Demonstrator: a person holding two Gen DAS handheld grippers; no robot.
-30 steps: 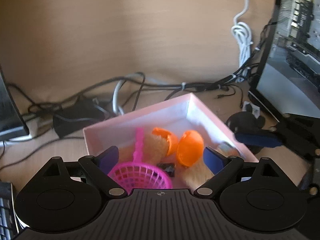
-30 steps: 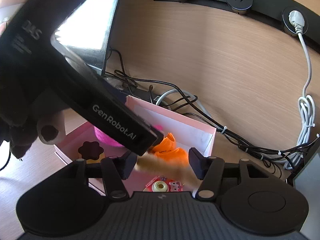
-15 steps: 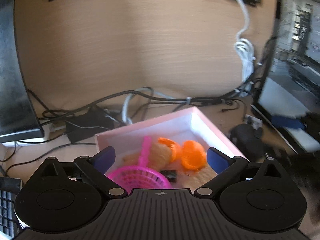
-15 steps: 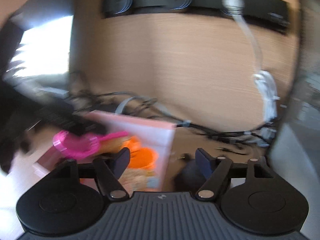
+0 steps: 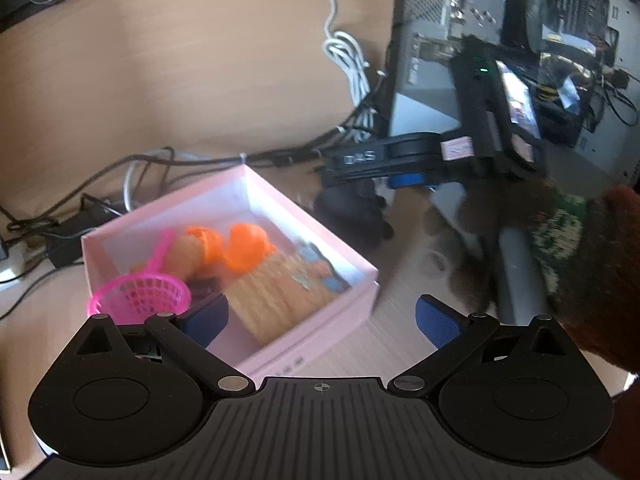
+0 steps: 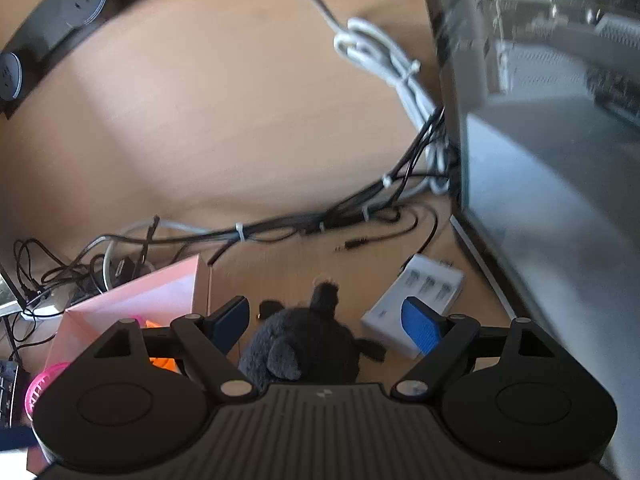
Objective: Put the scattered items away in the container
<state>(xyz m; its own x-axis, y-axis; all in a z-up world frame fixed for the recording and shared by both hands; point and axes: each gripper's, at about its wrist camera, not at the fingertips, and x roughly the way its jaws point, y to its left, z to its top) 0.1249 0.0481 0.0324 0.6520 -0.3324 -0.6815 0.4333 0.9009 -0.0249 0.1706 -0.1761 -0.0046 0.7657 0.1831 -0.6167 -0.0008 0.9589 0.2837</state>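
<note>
Pink box point(image 5: 280, 356): pink scoop point(image 5: 140, 296), orange pieces held inside.
Right gripper point(image 6: 324, 320): jaws opening, dark plush toy point(image 6: 304, 344) between, untouched.
Left gripper point(image 5: 320, 316): jaws opening, nothing gripped.

Pink box point(image 5: 280, 200), magenta mesh scoop point(image 5: 140, 294), dk grey plush point(image 6: 304, 344), blue fingers point(image 6: 420, 326).

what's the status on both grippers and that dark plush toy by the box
Left gripper opening, nothing between its jaws, over pink box. Right gripper opening around dark plush toy, no grip yet. White case lies close beside the toy.
</note>
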